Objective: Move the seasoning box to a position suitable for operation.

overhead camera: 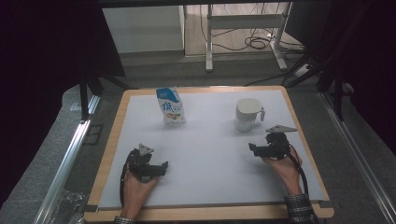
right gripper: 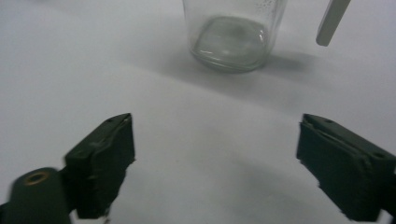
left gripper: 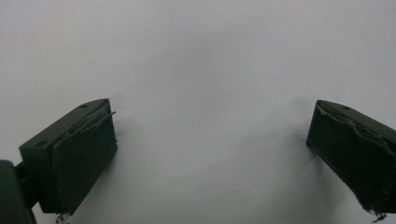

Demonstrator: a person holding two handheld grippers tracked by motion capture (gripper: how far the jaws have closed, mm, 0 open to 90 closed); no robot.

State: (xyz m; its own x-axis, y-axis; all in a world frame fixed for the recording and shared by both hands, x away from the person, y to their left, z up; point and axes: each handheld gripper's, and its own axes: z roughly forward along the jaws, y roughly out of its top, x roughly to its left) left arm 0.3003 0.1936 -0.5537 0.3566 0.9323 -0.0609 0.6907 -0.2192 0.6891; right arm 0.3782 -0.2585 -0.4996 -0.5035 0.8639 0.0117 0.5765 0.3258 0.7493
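A blue and white pouch (overhead camera: 170, 106) stands upright at the back left of the white board (overhead camera: 205, 154). At the back right stands a clear glass jar (overhead camera: 247, 115) with a white lid and a side handle. My right gripper (overhead camera: 255, 148) rests just in front of that jar, held by a hand. In the right gripper view the jaws of my right gripper (right gripper: 215, 158) stand wide open with the jar's glass base (right gripper: 233, 39) a short way ahead. My left gripper (overhead camera: 160, 168) lies at the front left, well short of the pouch. My left gripper (left gripper: 210, 154) is open over bare white board.
The board has a wooden rim (overhead camera: 110, 144) and sits on a grey padded table. Metal rails (overhead camera: 70, 154) run along both sides. Beyond the table are a desk frame (overhead camera: 245, 28) and cables on the floor.
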